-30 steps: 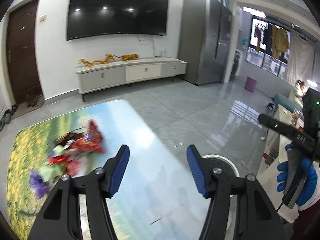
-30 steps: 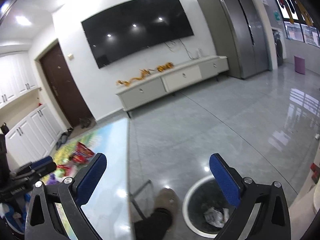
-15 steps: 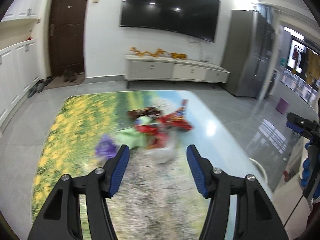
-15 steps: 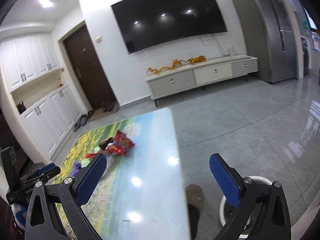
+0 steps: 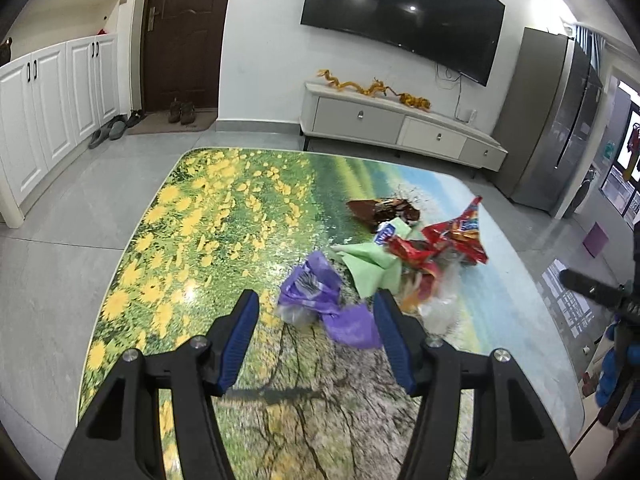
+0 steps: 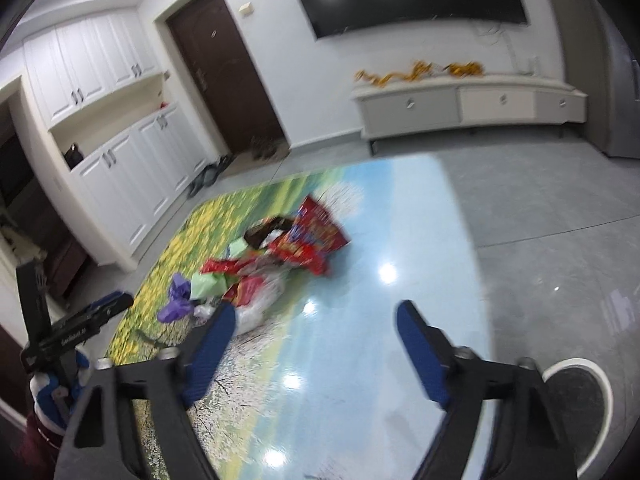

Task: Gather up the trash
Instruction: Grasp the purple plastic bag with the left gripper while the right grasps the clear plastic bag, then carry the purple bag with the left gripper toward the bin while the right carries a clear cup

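Left gripper [image 5: 316,334]: fingers part-open, empty; purple wrapper [image 5: 316,292] showing between them.
Right gripper [image 6: 316,346]: blurred, fingers just been closing, empty.
Trash pile [image 6: 276,256]: mid-surface [image 6: 384,240]; items perhaps overlapping.
Bin [image 6: 580,400]: lower right, cut off.

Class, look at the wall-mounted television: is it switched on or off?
Off. The television has a uniformly dark screen; the only bright spots on it look like reflected ceiling lights, and no picture shows in either view.
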